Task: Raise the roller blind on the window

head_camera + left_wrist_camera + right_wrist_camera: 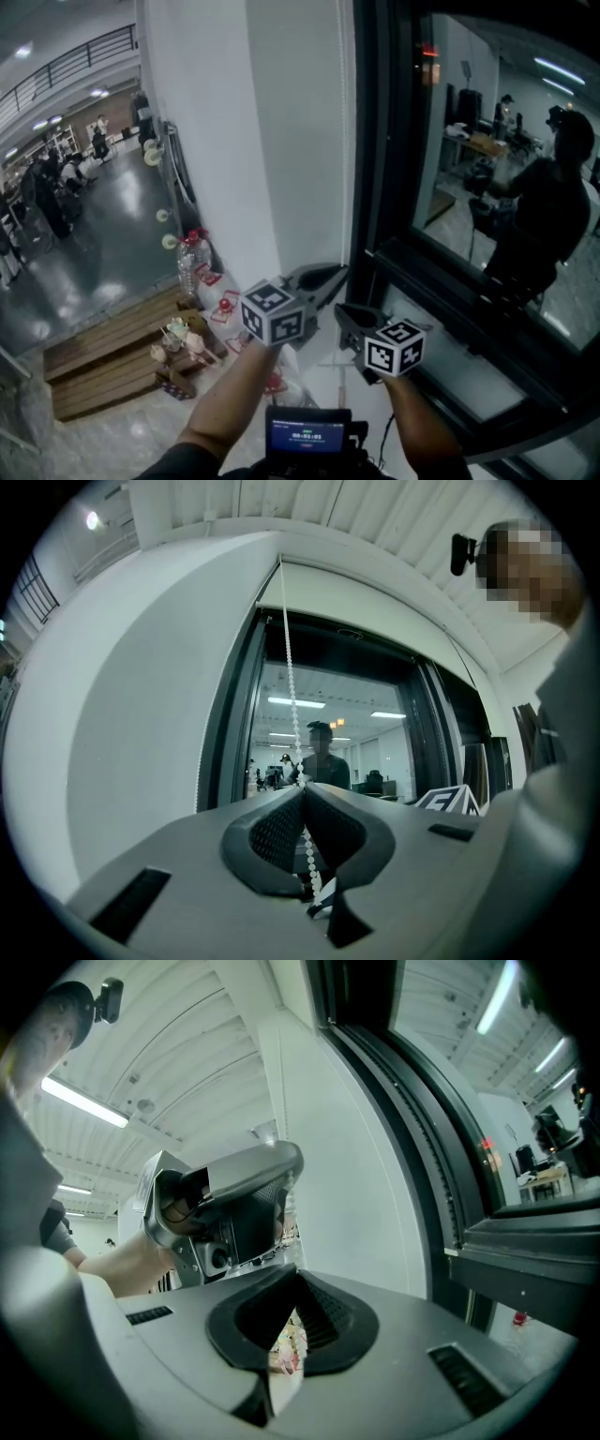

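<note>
While the roller blind (366, 597) sits rolled up near the top of the window (375, 733), I have the jaws of the left gripper (302, 789) clamped on the bead chain (290, 686) hanging at the window's left edge. The right gripper (297, 1277), close beside, has its jaws closed on nothing.

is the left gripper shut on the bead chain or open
Shut on it: the left gripper shows its jaws pressed together with the white bead chain pinched between them, running up the window frame.

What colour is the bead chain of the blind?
White; the bead chain shows best in the left gripper view.
</note>
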`<state>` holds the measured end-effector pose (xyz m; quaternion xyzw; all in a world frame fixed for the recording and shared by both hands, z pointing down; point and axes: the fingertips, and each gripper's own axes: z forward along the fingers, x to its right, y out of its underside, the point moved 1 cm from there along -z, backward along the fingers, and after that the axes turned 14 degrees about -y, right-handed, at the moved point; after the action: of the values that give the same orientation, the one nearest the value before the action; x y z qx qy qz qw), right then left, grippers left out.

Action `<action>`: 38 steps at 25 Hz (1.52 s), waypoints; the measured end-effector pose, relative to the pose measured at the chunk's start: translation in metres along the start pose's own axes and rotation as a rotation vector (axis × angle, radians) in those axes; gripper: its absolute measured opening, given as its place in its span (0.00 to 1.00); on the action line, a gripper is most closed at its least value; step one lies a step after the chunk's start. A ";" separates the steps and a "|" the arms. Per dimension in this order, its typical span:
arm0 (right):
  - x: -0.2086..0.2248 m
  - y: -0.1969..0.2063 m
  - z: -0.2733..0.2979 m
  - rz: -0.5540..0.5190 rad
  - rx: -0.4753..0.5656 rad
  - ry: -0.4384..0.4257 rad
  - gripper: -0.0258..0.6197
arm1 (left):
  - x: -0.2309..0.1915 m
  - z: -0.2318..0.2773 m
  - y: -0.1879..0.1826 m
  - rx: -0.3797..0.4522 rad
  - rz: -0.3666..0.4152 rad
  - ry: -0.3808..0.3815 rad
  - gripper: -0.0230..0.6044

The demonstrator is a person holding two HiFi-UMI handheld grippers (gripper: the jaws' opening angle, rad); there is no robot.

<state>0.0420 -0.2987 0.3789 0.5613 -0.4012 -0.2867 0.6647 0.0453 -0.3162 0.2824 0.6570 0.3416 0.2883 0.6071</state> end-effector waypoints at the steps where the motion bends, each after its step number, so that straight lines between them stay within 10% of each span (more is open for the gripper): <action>1: 0.001 0.003 0.000 0.006 -0.003 0.001 0.05 | 0.000 0.000 0.003 -0.004 -0.001 -0.001 0.05; 38: -0.001 0.066 -0.028 0.018 -0.182 0.065 0.14 | 0.011 -0.013 0.071 -0.086 -0.060 0.017 0.05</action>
<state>0.0604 -0.2698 0.4418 0.5041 -0.3568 -0.2974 0.7281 0.0486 -0.3019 0.3541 0.6172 0.3537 0.2899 0.6402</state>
